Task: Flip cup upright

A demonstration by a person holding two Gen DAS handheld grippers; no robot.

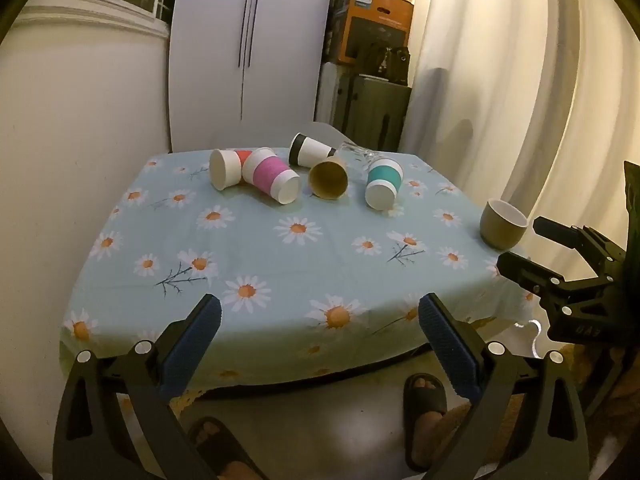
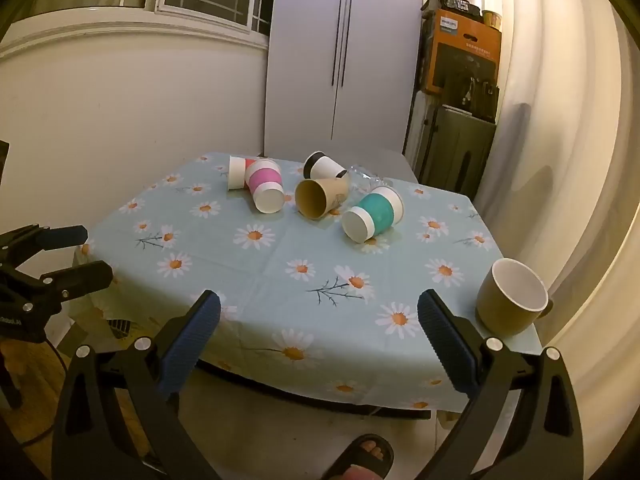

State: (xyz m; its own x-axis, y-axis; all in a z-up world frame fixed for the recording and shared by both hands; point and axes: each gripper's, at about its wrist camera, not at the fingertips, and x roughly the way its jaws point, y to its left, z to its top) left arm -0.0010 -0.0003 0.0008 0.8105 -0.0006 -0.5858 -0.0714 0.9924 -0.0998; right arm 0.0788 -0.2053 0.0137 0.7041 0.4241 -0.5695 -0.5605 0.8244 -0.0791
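Observation:
Several paper cups lie on their sides at the far end of the table: a red one (image 1: 224,168), a pink one (image 1: 272,176), a black-and-white one (image 1: 310,150), a brown one (image 1: 328,179) and a teal one (image 1: 383,184). A clear glass (image 1: 356,154) lies behind them. An olive mug (image 1: 503,229) stands upright at the right edge; it also shows in the right wrist view (image 2: 512,298). My left gripper (image 1: 320,320) is open and empty over the near edge. My right gripper (image 2: 319,312) is open and empty, left of the mug.
The table wears a light blue daisy cloth (image 1: 280,264). A white cabinet (image 1: 248,52) stands behind, stacked boxes (image 1: 372,28) at the back right, a curtain (image 1: 520,80) on the right. Sandalled feet (image 1: 424,404) are below the near edge.

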